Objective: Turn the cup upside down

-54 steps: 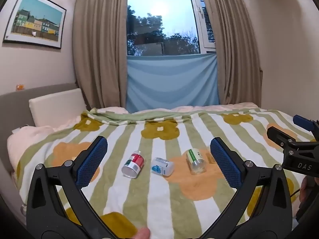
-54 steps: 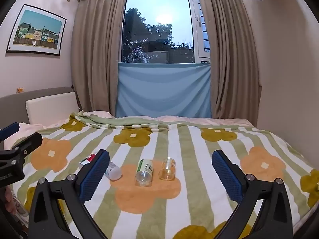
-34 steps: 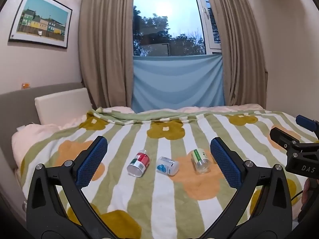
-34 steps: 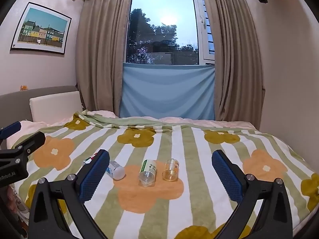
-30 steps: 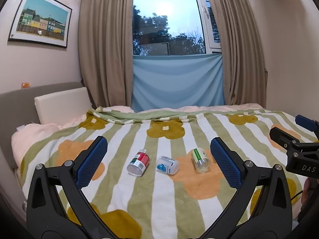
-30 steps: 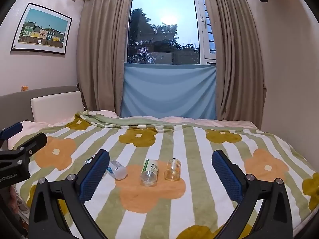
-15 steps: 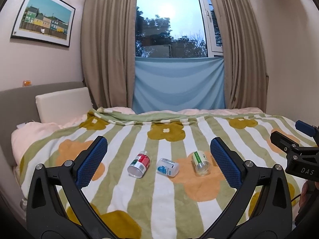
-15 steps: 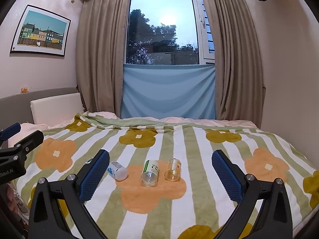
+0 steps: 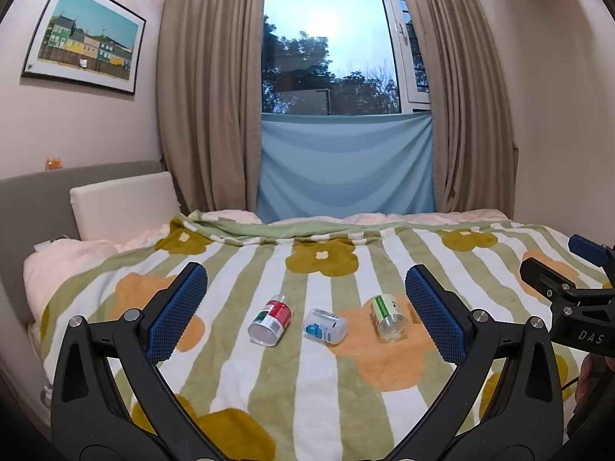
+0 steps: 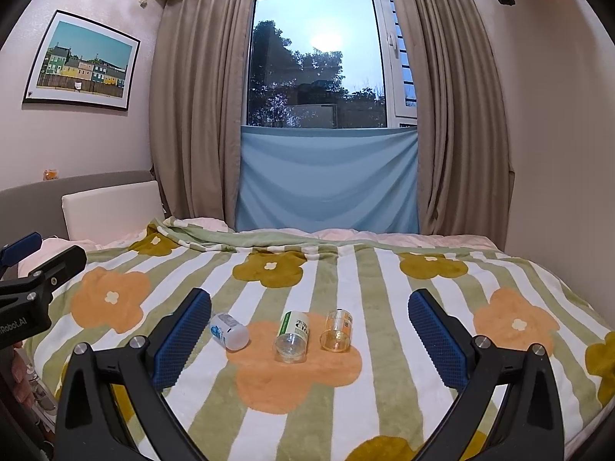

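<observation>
The left gripper [image 9: 305, 315] hangs over the near part of the bed, its blue-padded fingers [image 9: 177, 313] spread wide with nothing between them. The right gripper [image 10: 309, 336] is held the same way, wide open and empty, a little further along the bed to the right.

Ahead of both, on the flowered, striped blanket [image 10: 384, 269], four small containers lie in a loose row. At the right end is the cup [image 10: 338, 330], clear and amber-tinted, lying on its side with its open mouth towards the grippers; it rests on an orange flower print. Just beside it, on its left, lies a clear jar with a green label [image 10: 293, 336], also mouth forward. Further left is a small white bottle with a blue label [image 9: 324, 325], on its side and turned at an angle. At the left end lies a red and white can [image 9: 271, 320], seen only from the left wrist view.

Beyond the bed, beige curtains [image 9: 207, 96] frame a window [image 9: 326, 50], with a blue cloth [image 9: 346, 169] hung across its lower part. A framed picture [image 9: 82, 53] of coloured houses hangs on the left wall above a white pillow [image 9: 123, 203].
</observation>
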Available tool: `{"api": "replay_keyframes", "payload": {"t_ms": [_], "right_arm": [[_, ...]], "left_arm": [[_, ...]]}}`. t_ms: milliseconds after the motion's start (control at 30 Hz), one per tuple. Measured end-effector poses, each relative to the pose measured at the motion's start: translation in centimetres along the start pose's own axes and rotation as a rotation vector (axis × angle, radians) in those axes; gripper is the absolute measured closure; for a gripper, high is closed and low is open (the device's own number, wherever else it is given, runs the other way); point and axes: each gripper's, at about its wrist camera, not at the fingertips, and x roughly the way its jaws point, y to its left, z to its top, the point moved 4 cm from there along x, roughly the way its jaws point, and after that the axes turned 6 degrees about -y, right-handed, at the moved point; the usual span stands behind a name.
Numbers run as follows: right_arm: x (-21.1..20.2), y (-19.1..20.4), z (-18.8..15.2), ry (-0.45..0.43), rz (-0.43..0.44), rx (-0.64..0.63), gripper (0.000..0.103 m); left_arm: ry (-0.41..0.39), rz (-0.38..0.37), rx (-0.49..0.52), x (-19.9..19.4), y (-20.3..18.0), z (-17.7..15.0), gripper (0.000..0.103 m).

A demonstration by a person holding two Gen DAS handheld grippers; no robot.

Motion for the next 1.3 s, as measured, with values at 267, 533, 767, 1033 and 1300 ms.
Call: {"api": "replay_keyframes", "payload": {"t_ms": [267, 533, 767, 1033, 1300], "right_arm": [[-0.11, 0.08, 0.04, -0.001, 0.002, 0.002, 0.000], [-0.31, 0.34, -0.01, 0.003, 0.008, 0.001, 0.000], [-0.41, 0.60, 0.06, 0.007, 0.010, 0.006, 0.000], [-0.35, 0.51, 0.04, 0.006, 0.009, 0.008, 0.000], [-0.33, 0.53, 0.03, 0.007, 0.009, 0.008, 0.000]], "left_arm": [[0.000, -0.003, -0.003, -0.05, 0.03, 0.08, 0.000], [0.002, -0.003, -0.010, -0.09, 0.16, 0.17, 0.000], [0.006, -0.005, -0.007, -0.09, 0.05, 0.14, 0.000], [0.012, -0.005, -0.009, 0.06, 0.04, 0.04, 0.000], [0.012, -0.006, -0.008, 0.06, 0.08, 0.04, 0.000]]}}
